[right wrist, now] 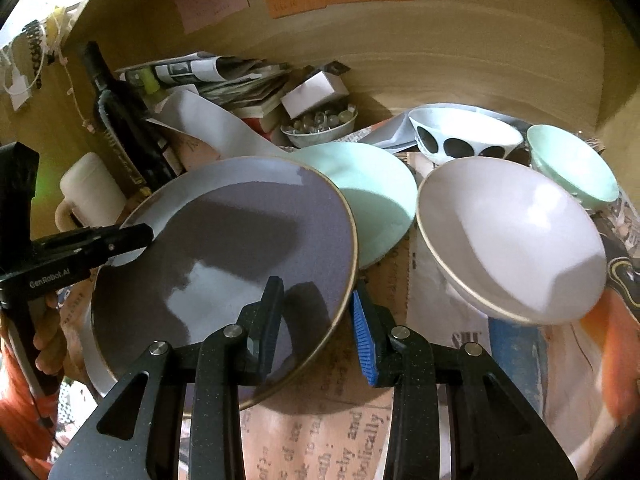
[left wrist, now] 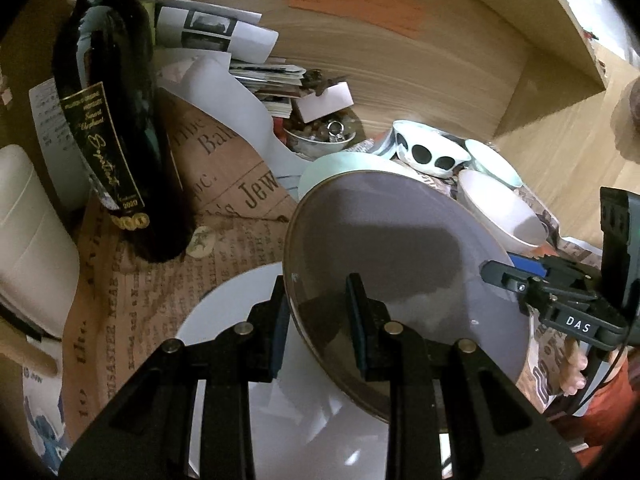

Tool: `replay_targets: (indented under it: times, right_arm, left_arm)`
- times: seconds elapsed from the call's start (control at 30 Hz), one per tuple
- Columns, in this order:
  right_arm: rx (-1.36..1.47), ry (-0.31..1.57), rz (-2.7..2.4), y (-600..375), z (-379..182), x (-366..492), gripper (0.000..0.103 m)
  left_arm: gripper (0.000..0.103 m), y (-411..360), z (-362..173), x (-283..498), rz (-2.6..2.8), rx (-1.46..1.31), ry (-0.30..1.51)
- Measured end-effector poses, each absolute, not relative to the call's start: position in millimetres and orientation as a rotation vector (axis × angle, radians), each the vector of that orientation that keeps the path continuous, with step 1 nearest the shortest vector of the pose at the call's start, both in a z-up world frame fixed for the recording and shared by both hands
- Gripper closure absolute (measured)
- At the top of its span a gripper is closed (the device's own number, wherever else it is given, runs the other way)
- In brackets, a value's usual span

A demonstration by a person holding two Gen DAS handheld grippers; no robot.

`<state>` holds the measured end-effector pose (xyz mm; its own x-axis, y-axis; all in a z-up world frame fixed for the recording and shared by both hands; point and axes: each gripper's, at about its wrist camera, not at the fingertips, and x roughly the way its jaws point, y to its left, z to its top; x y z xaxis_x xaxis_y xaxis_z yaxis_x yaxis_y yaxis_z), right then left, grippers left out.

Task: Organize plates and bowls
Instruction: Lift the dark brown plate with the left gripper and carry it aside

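Grey-purple plate (right wrist: pixel 224 256), tan-rimmed, tilted and lifted clear of the surface, gripped on opposite edges: near-right rim pinched between the pads of the right gripper (right wrist: pixel 316 312), one finger lying on the plate's face and the other outside the rim; opposite rim clenched the same way by the left gripper (left wrist: pixel 318 308), seen side-on at the left of the right wrist view. Directly beneath, flat on the newsprint-patterned paper (left wrist: pixel 132 280), a white plate (left wrist: pixel 224 320), partly covered by the lifted one. Just behind the held plate and overlapped by its far rim, a mint-green plate (right wrist: pixel 380 196). To the right, near but apart, a large white bowl (right wrist: pixel 512 236) tipped toward the camera. Behind it, a white bowl with black spots (right wrist: pixel 464 136) and, further right, a small mint bowl (right wrist: pixel 572 168) (touching or merely close, cannot tell). On the left side, a dark wine bottle (left wrist: pixel 108 120) standing upright on the paper and a white mug (right wrist: pixel 92 188) beside it, both close to the held plate's left edge. Further back, a small bowl of clear beads (right wrist: pixel 320 128), a white box (right wrist: pixel 316 92) and a heap of folded newspapers (right wrist: pixel 224 76) crowded against the wooden back wall (right wrist: pixel 440 60), with pink, orange and green notes stuck on it.
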<state>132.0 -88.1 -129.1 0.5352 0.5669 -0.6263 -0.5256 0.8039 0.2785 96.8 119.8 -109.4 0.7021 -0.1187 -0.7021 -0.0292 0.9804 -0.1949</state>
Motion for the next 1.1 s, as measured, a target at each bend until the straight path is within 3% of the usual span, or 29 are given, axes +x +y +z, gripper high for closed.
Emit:
replay_targets:
  times: [1.1]
  right_arm:
    - [0.112,0.735,0.553,-169.4,-135.7,65.3,0.072]
  left_arm:
    - [0.076,29.1,-106.9,56.9,-0.146,-0.167,0.793]
